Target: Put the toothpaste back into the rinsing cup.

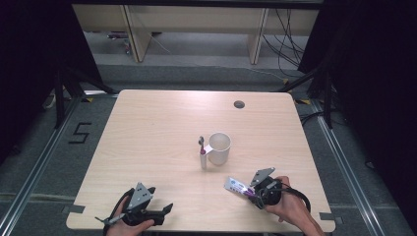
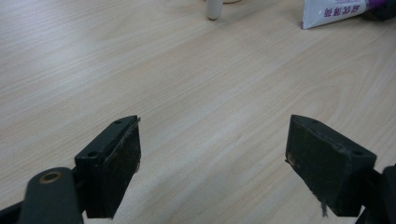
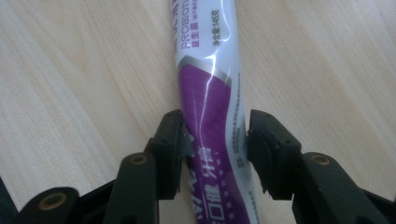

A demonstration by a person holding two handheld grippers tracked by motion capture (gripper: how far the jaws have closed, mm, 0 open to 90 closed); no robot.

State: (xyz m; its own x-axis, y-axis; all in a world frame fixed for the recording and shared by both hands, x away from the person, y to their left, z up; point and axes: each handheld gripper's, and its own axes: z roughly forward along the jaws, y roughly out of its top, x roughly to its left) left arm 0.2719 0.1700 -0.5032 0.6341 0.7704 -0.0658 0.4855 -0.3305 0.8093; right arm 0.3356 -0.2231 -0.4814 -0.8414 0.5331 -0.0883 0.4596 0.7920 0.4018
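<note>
At the near edge of the pale wood-grain worktop (image 1: 162, 123), the left tool (image 1: 167, 208) is held low by the person's left hand (image 1: 129, 221), with its two black jaws standing wide apart over bare wood and nothing between them. At the near right, the right tool (image 1: 252, 193) is held in the right hand (image 1: 290, 204) and is set around the white and purple plastic toothpaste tube (image 3: 212, 121), which lies flat on the worktop with its crimped end pointing away from the hand. In the right gripper view the left jaw is seen touching the tube's purple part, while the right jaw stands at its other edge; whether that pad presses cannot be told for certain, and the tube is seen resting on the wood. Farther off, near the middle of the worktop, a cream-coloured round cup (image 1: 219, 148) stands upright. Just to its left, a white-handled toothbrush (image 1: 202, 153) is seen beside the cup, its head towards the far side.
</note>
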